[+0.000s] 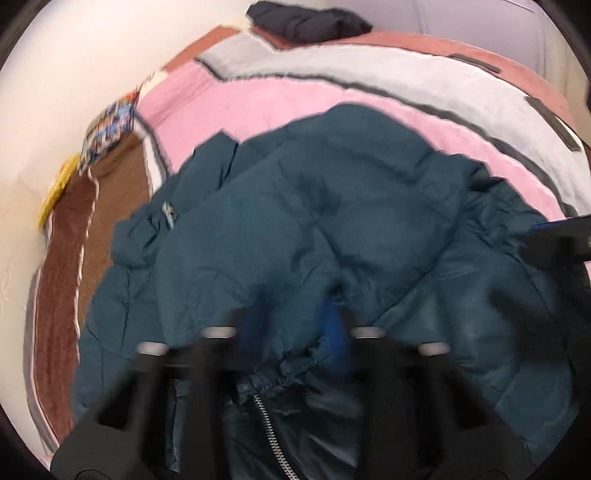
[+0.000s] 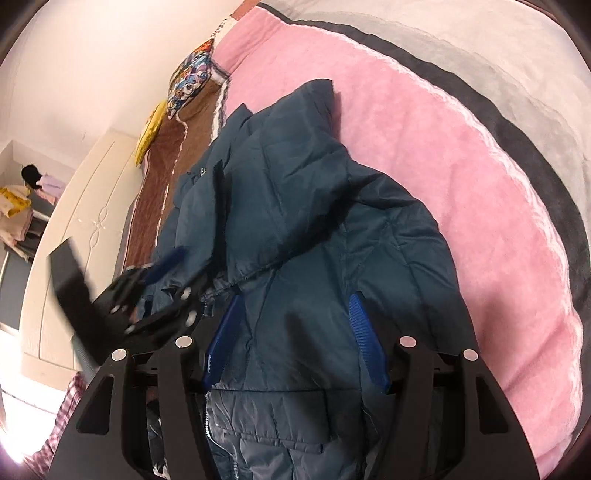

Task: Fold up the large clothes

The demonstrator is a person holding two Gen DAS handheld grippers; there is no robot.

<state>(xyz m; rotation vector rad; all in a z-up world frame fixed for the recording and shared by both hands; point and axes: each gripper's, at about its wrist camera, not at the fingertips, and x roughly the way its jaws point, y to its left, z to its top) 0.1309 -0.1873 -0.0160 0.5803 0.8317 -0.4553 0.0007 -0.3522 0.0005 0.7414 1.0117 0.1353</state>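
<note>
A dark teal puffer jacket [image 1: 332, 206] lies spread on the bed, its zipper and gathered hem toward me. My left gripper [image 1: 306, 314] is blurred at the bottom of the left wrist view, its blue pads nearly together with the hem bunched between them. In the right wrist view the left gripper [image 2: 162, 266] sits at the jacket's [image 2: 295, 221] left edge. My right gripper [image 2: 295, 297] stands wide open over the jacket's lower part, with puffy fabric between its blue pads [image 2: 365, 343]. The right gripper [image 1: 554, 240] also shows at the right edge of the left wrist view.
The bed carries a pink, grey and white blanket [image 2: 461, 177] and a brown sheet [image 1: 74, 240] on the left. A dark folded garment [image 1: 306, 18] lies at the far end. A patterned pillow [image 2: 192, 77] and a white wardrobe door [image 2: 74, 240] are on the left.
</note>
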